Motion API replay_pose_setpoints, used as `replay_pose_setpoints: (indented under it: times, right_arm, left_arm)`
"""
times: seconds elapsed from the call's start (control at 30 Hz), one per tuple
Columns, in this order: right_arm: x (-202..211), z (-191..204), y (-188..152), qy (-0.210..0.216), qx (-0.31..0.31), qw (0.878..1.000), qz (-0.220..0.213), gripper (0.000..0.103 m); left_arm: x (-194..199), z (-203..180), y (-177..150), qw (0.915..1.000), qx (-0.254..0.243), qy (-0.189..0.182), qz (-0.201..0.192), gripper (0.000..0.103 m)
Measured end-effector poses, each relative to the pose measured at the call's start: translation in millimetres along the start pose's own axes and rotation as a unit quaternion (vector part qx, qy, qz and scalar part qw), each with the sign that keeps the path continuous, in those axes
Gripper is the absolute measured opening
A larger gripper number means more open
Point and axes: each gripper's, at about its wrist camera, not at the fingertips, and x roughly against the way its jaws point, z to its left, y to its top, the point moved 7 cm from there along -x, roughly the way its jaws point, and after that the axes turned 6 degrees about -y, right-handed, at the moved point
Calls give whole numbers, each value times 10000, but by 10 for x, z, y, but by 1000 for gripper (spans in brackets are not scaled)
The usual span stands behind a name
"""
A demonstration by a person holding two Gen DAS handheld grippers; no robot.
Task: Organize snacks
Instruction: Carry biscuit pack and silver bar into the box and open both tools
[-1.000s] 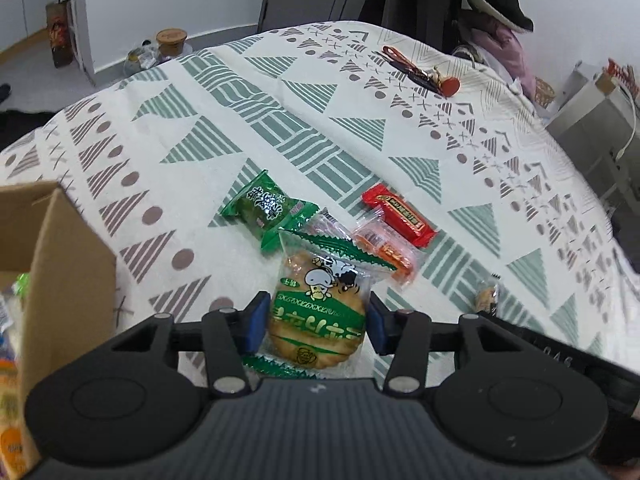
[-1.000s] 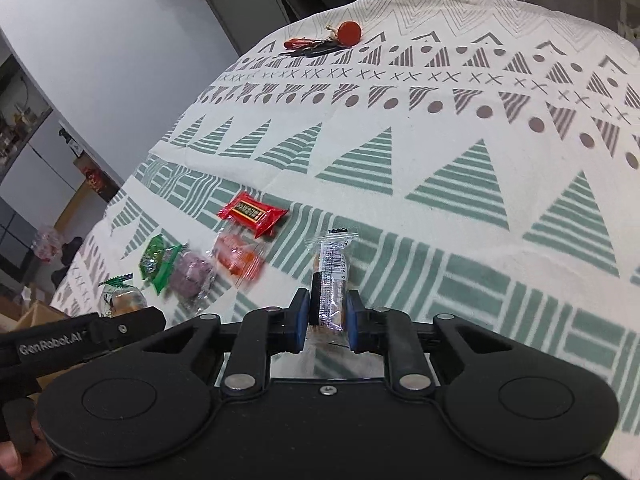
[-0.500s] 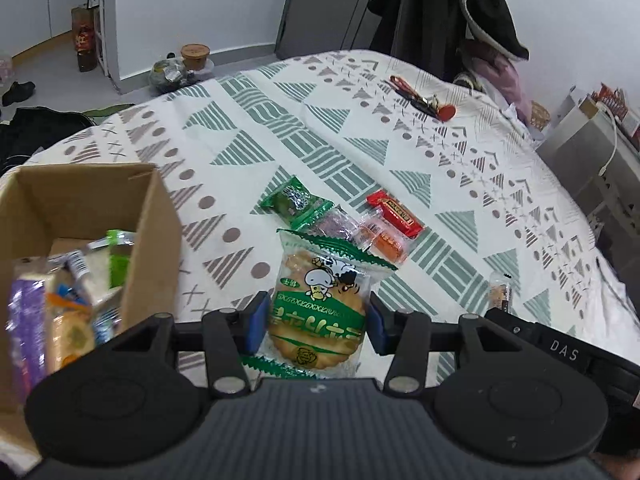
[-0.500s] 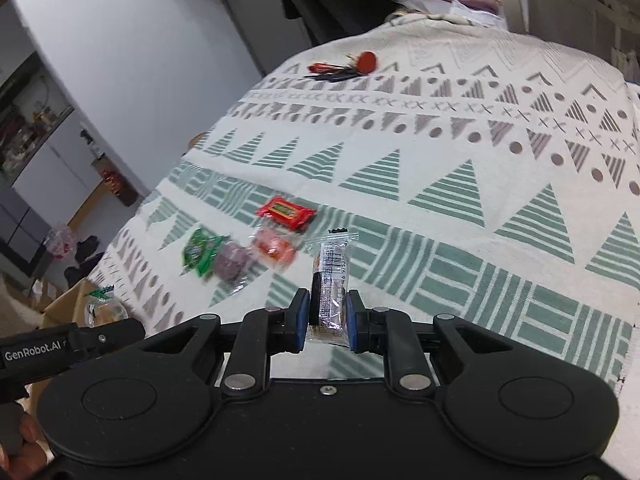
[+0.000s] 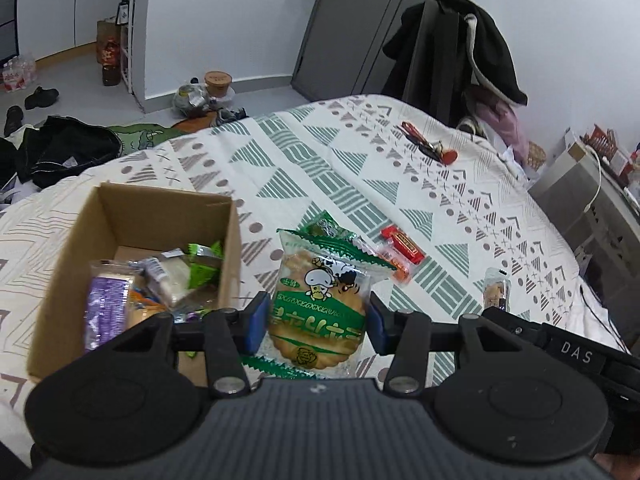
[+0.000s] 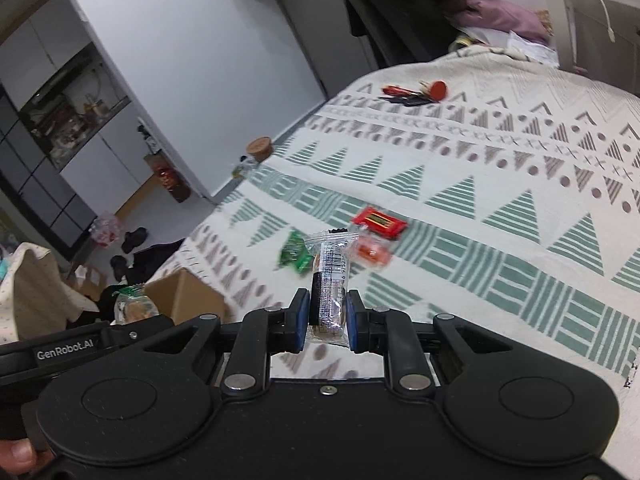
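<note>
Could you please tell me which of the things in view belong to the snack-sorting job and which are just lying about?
Part of the job:
- cardboard box with snacks already inside
- cookie packet in the left tongs
- slim snack bar in the right tongs
- red packet, orange packet and green packet on the bedspread

Just lying about:
- keys with a red fob
- dark jacket
- shoes on the floor

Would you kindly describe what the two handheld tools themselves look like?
Both are matte black plastic with two round discs, silver pivot screws and blue finger pads. The left tool has a ribbed grey top; its side reads "GenRobot.AI". The right tool is marked "DAS".
</note>
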Motion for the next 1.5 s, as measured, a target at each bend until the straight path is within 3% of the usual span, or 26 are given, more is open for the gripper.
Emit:
replay_pose_setpoints:
  times: [0.47, 0.8, 1.07, 1.5]
  right_arm:
    - [288, 586, -115, 305, 222, 9993, -64, 19]
    - [372, 1050, -185, 448, 416, 9981, -45, 19]
    - [284, 1372, -233, 580, 464, 9972, -9, 19]
    - [-79, 1768, -380, 735, 502, 9954, 345, 19]
  left_arm:
    - [535, 319, 63, 9993, 267, -14, -259, 49]
    - [870, 797, 195, 9966, 691, 1, -446, 49]
    - [1069, 1217, 371, 9940, 916, 117, -578, 49]
    - [1034, 1630, 425, 9909, 1254, 206, -453, 49]
